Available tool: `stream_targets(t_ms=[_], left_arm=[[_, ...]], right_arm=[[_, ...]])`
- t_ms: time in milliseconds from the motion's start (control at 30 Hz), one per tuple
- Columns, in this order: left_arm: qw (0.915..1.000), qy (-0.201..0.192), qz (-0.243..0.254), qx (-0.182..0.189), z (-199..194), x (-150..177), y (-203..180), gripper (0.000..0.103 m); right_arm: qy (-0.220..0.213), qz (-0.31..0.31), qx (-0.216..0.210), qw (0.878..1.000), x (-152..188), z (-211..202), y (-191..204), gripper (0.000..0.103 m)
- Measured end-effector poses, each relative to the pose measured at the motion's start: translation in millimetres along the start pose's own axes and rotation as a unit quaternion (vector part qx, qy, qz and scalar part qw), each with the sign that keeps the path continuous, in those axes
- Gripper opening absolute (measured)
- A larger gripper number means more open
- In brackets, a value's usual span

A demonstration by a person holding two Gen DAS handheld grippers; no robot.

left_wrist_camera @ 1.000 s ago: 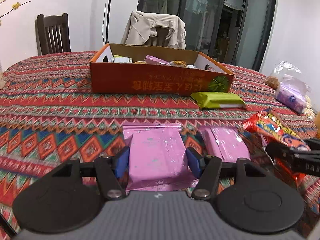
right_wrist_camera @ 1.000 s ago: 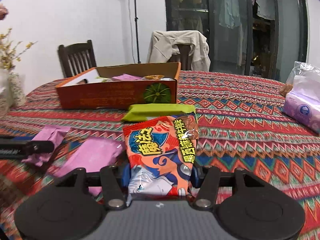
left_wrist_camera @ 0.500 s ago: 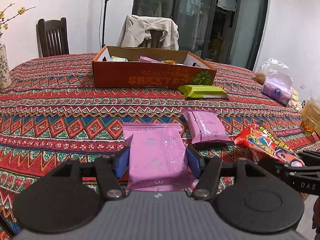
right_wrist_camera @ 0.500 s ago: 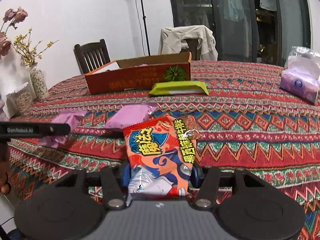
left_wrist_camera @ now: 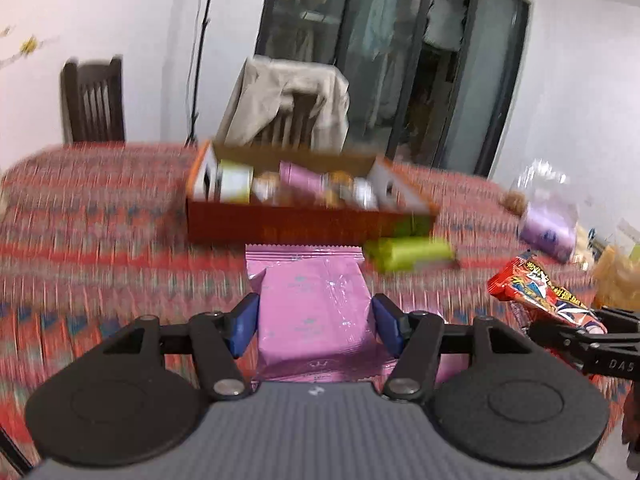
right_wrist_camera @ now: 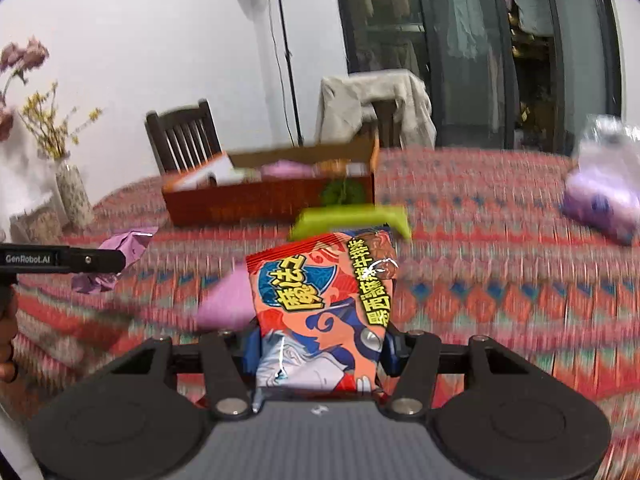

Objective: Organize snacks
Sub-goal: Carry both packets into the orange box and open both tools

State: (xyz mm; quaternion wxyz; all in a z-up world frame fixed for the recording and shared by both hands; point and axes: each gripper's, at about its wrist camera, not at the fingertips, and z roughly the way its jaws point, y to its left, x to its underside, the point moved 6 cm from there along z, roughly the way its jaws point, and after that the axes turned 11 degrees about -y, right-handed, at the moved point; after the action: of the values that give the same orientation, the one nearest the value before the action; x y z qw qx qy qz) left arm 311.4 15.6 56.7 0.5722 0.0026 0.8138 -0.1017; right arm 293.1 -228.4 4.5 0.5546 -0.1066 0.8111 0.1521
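Observation:
My left gripper is shut on a pink snack packet and holds it above the table. My right gripper is shut on a red and blue snack bag, also lifted; that bag shows at the right of the left wrist view. The orange cardboard box with several snacks inside stands ahead on the patterned tablecloth. A green packet lies by its right corner. A second pink packet lies on the cloth.
A purple tissue pack in a clear bag sits at the right. A vase with flowers stands at the left edge. Two chairs stand behind the table, one draped with a beige jacket.
Both grippers have lifted and moved forward toward the box, each still holding its packet. The view is now blurred by motion.

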Motion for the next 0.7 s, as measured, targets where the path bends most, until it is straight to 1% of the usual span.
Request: stream_targets(t_ms=[67,200,267,333,400,433,467,500,567,600,700], left_arm=[[0.9997,-0.018,0.006,0.013,14.9,-29.2,7.1,0.062],[0.9991,-0.032,0.025,0.01,62.6,-80.9,19.6,0.062],[0.9992,-0.026,0.03,0.002,92.3,-100.6,26.1,0.062],[0.999,-0.015,0.041,-0.01,126.5,-114.2,31.2,0.062],[0.9982,-0.005,0.052,-0.031,158.6,-118.0,37.2,0.062],[0.9976,0.007,0.056,-0.039,175.0,-116.7,40.4,0.062],[0.9975,0.023,0.047,-0.049,193.4,-112.7,45.6,0.062],[0.9973,0.035,0.041,-0.05,208.2,-107.4,49.7,0.062],[0.9964,0.058,0.029,-0.055,233.4,-93.5,56.2,0.062],[0.9955,0.069,0.025,-0.059,242.3,-87.1,59.6,0.062],[0.9932,0.097,0.01,-0.063,261.9,-68.1,65.4,0.062]], right_arm=[[-0.022,-0.008,-0.01,1.0,-28.1,9.2,-2.9,0.054],[-0.066,-0.019,-0.033,0.997,-88.6,40.3,-6.0,0.054],[-0.072,-0.018,-0.044,0.996,-115.6,66.8,-8.6,0.054],[-0.065,-0.013,-0.054,0.996,-138.6,99.7,-11.2,0.054],[-0.05,-0.001,-0.063,0.997,-156.3,134.8,-14.8,0.054],[-0.044,0.004,-0.064,0.997,-161.8,151.2,-16.7,0.054],[-0.037,0.003,-0.059,0.998,-166.1,169.0,-18.8,0.054],[-0.026,0.003,-0.051,0.998,-168.7,188.0,-21.5,0.054],[-0.001,0.012,-0.036,0.999,-165.3,226.7,-26.5,0.054],[0.017,0.015,-0.026,0.999,-159.6,247.4,-29.8,0.054],[0.062,0.017,0.007,0.998,-135.5,292.4,-33.3,0.054]])
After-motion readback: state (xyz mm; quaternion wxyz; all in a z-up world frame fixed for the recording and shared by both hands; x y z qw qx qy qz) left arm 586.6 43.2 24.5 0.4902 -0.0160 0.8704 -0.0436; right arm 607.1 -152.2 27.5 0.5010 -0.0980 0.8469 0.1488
